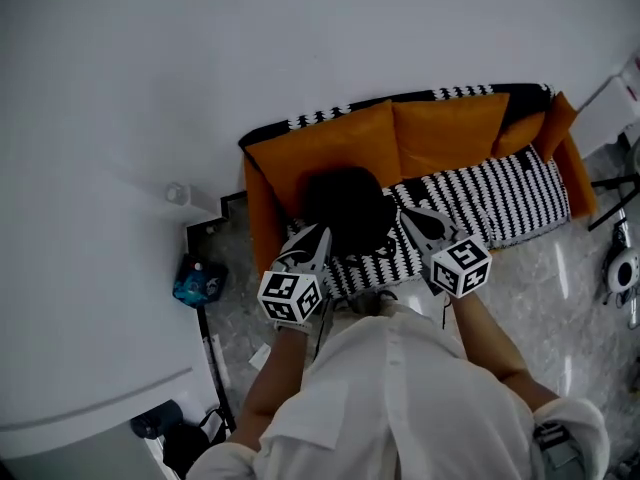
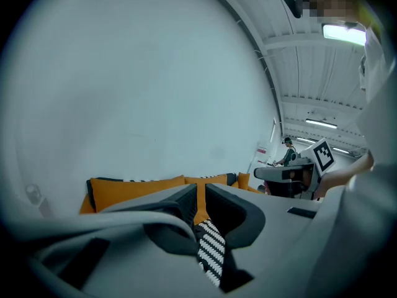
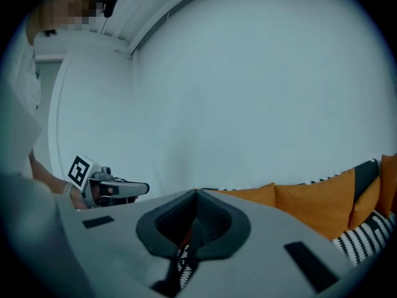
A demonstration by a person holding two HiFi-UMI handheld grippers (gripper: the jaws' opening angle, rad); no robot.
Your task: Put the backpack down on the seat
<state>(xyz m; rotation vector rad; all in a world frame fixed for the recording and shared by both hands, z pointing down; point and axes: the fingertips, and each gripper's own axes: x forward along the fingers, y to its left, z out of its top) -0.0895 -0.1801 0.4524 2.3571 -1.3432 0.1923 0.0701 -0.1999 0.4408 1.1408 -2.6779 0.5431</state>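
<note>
**Head view, left to right.** A blue object [image 1: 198,280] lies on the floor [image 1: 235,338], at 9 o'clock of my left gripper [image 1: 320,234]. That gripper points toward 1 o'clock, with its marker cube [image 1: 291,298] nearest me. The black backpack [image 1: 348,208] sits on the striped seat [image 1: 500,203] at the left end of the sofa [image 1: 262,218]. It is backed against the orange cushions [image 1: 330,153]. My left gripper ends near the backpack's 7 o'clock edge. My right gripper [image 1: 408,215] points toward 11 o'clock and ends near its 4 o'clock edge. This view does not show whether either one touches it. The seat runs on toward 3 o'clock.

**Left gripper view.** My left fingers [image 2: 180,203] are drawn narrow, with only a thin slit between them, and they hold nothing. Through the slit I see orange cushion above and striped seat below. The pale wall [image 2: 155,73] fills the field from 9 to 1 o'clock. My right gripper shows side-on at 3 o'clock.

**Right gripper view.** My left gripper shows side-on at 9 o'clock. My right fingers [image 3: 220,219] are closed tip to tip and hold nothing. A sliver of striped seat shows below them at 6 o'clock. The cushions line the lower edge from 5 to 3 o'clock, and the wall is behind them.
</note>
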